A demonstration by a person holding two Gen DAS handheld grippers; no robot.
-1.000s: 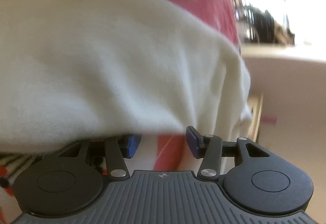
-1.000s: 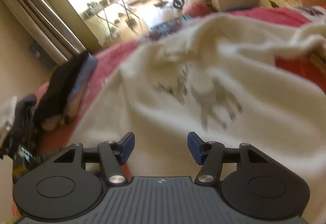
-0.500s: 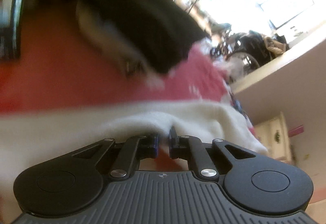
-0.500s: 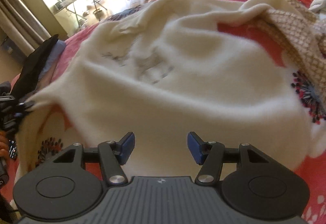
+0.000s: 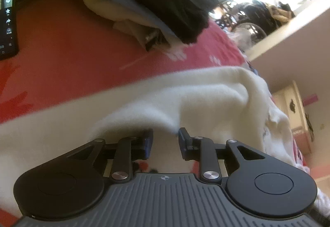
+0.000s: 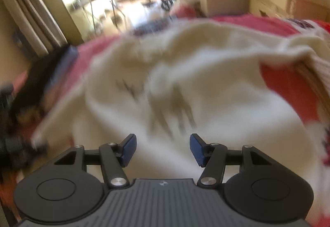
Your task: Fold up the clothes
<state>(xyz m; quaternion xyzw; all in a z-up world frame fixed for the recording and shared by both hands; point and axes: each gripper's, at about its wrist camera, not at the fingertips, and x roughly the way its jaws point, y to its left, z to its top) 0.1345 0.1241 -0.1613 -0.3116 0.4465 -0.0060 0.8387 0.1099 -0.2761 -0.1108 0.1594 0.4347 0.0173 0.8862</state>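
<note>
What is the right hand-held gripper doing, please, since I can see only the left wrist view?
Observer: The right hand-held gripper is open, with nothing between its fingers, and it points at the cream sweater.
Operator: Thank you. Does the sweater carry any marking?
Observer: Yes, there is a dark print on the side facing up, but it is too blurred to make out.
Operator: Is anything else lying near it on that side?
Observer: A beige knit garment lies at the right edge of that view, beside the sweater.
</note>
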